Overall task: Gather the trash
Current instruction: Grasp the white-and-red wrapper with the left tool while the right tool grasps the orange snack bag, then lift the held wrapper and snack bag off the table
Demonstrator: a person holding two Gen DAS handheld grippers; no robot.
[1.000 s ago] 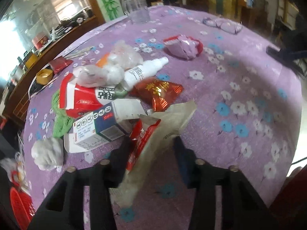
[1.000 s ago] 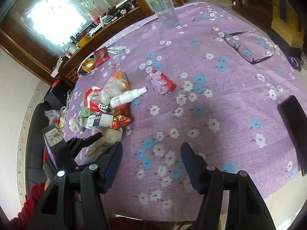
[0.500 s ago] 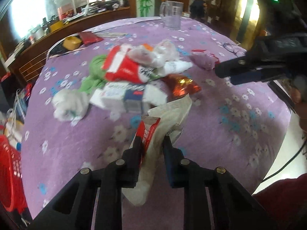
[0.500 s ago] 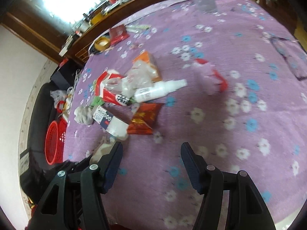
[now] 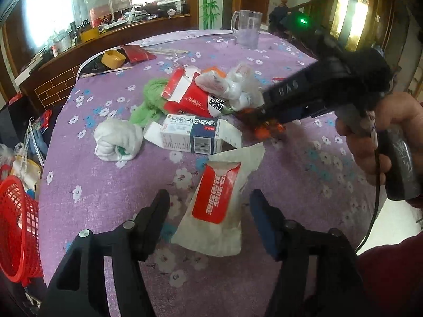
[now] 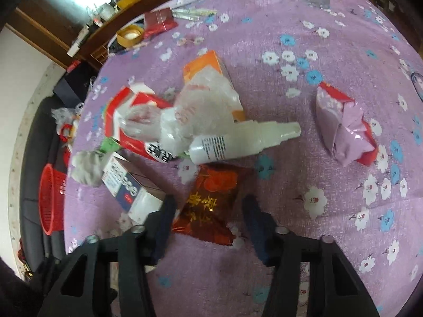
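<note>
The white paper wrapper (image 5: 219,200) with a red label of unreadable characters lies flat on the desk (image 5: 105,179) between the wide-spread jaws of the left claw (image 5: 208,206), touching neither. The right claw (image 6: 207,211), likewise wide, straddles a glossy red foil packet (image 6: 208,206) with gold characters; its near corner is hidden behind a finger. Just beyond lie a white plastic spray bottle (image 6: 238,141) with small blurred print, crumpled clear plastic (image 6: 195,116), a red-and-white carton (image 5: 190,97) and a blue-and-white box (image 5: 190,137) showing a barcode. A red mesh basket (image 5: 18,227), cut off, sits beside the desk.
</note>
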